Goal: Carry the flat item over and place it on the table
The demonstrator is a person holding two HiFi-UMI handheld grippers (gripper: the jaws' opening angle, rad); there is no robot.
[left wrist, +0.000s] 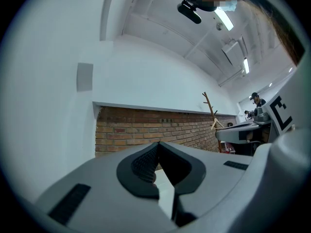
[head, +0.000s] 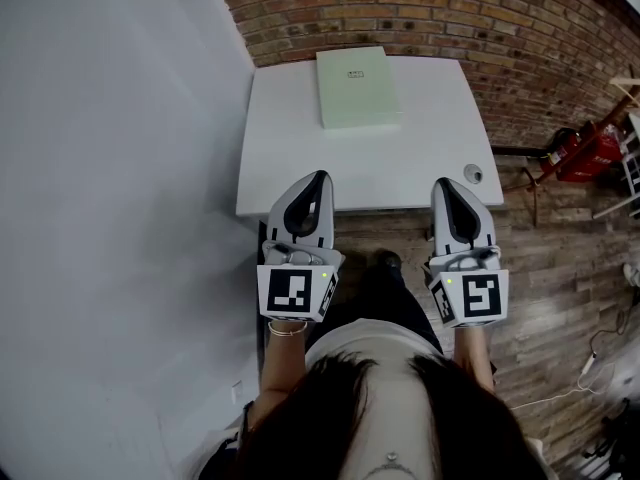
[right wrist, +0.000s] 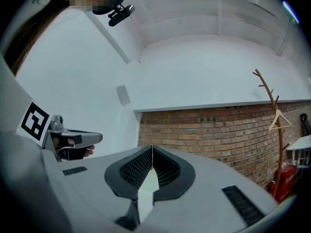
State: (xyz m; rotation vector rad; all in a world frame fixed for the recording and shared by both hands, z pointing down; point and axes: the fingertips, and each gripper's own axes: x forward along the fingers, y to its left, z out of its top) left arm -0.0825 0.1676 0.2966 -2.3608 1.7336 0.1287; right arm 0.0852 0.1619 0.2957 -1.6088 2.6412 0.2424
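Observation:
A flat pale green box [head: 357,86] lies at the far middle of the white table [head: 300,158], against the brick wall. My left gripper [head: 320,177] hovers over the table's near edge, left of centre, shut with nothing in it. My right gripper [head: 442,183] hangs level with it near the table's right front corner, also shut and empty. In the left gripper view the jaw tips [left wrist: 158,143] meet in front of the brick wall. In the right gripper view the tips [right wrist: 152,147] touch too, and the left gripper [right wrist: 73,142] shows at the left.
A white wall [head: 110,168] runs along the table's left side. A small round fitting [head: 473,174] sits at the table's right front corner. A red object [head: 585,153] and a wooden frame [head: 540,173] stand on the plank floor to the right. A coat stand [right wrist: 274,125] rises by the brick wall.

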